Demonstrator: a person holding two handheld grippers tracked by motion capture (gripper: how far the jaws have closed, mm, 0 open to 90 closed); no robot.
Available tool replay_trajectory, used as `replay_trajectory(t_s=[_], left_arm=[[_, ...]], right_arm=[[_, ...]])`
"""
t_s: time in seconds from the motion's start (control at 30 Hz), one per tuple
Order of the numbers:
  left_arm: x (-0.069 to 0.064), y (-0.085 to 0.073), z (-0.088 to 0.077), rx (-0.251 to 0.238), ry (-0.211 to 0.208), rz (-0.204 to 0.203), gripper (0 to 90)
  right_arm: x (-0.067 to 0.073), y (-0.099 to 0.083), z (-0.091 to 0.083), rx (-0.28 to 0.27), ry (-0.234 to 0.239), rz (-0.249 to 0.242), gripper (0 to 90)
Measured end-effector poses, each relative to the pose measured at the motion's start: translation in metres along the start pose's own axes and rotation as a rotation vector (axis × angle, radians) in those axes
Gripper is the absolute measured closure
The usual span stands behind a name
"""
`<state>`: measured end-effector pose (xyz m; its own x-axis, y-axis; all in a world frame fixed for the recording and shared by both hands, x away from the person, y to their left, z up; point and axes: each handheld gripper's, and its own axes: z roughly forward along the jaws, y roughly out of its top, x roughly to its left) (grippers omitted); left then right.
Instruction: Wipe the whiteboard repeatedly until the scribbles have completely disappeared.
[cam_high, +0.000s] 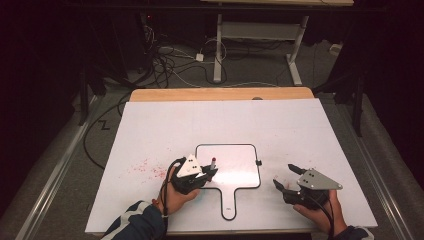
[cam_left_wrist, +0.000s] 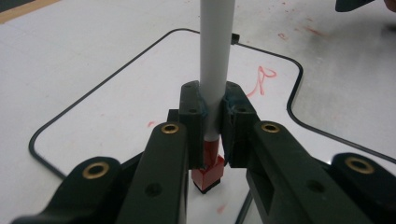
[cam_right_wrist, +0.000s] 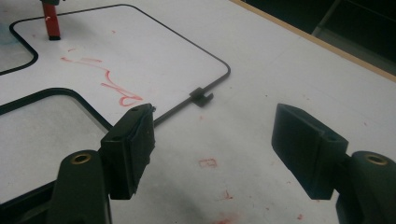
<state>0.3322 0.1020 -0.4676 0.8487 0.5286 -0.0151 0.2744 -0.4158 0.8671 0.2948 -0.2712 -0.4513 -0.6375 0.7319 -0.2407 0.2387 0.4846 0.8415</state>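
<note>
My left gripper (cam_high: 210, 172) (cam_left_wrist: 215, 100) is shut on a marker (cam_high: 213, 161) (cam_left_wrist: 215, 60) with a white barrel and a red lower end. It holds the marker over the left part of a small whiteboard (cam_high: 235, 165) (cam_left_wrist: 140, 102) with a black rim and a handle. The red end (cam_right_wrist: 50, 21) stands at the board's surface. Red writing (cam_left_wrist: 261, 79) (cam_right_wrist: 107, 79) is on the board. To the right of the board, my right gripper (cam_high: 283, 175) (cam_right_wrist: 215, 116) stands open above the table, with nothing between its jaws.
A white sheet (cam_high: 225, 120) covers the wooden table (cam_high: 220, 94). Red smudges (cam_high: 147, 167) lie left of the board and small red marks (cam_right_wrist: 208, 162) lie right of it. A small black clip (cam_right_wrist: 201, 97) sits on the board's rim. Cables and another desk stand beyond.
</note>
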Motion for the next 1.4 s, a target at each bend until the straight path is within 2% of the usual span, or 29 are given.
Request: replay_trajectory(t_s=[0.13, 0.23, 0.5, 0.53, 0.73, 1.03, 1.17, 1.27, 1.4], left_arm=[[-0.004, -0.005, -0.008, 0.003, -0.006, 0.005, 78.8], [-0.005, -0.005, -0.008, 0.003, -0.006, 0.002, 78.9], [-0.007, 0.013, 0.019, 0.014, -0.022, 0.034, 78.9], [-0.007, 0.015, 0.024, -0.002, -0.051, 0.053, 78.9], [-0.015, 0.025, 0.041, 0.002, -0.049, 0.034, 78.9], [-0.029, 0.036, 0.065, -0.025, -0.083, 0.031, 78.9], [-0.029, 0.041, 0.072, -0.026, -0.074, 0.03, 78.9], [-0.028, 0.043, 0.073, -0.016, -0.066, 0.054, 78.9], [-0.022, 0.04, 0.068, -0.013, -0.062, 0.036, 78.9]], right_arm=[[0.0, 0.0, 0.001, 0.002, -0.001, -0.002, 30.8], [0.001, 0.0, 0.001, 0.003, 0.0, -0.002, 30.8], [0.002, 0.001, 0.002, 0.006, 0.004, -0.014, 30.9], [0.002, 0.0, 0.002, 0.007, 0.005, -0.015, 30.9], [0.001, 0.0, 0.002, 0.008, 0.007, -0.012, 31.0], [0.001, 0.0, 0.002, 0.008, 0.011, -0.013, 31.0], [0.001, 0.0, 0.001, 0.006, 0.014, -0.015, 31.1], [0.001, 0.0, 0.001, 0.006, 0.016, -0.014, 31.1], [0.001, 0.0, 0.0, 0.004, 0.016, -0.014, 31.0]])
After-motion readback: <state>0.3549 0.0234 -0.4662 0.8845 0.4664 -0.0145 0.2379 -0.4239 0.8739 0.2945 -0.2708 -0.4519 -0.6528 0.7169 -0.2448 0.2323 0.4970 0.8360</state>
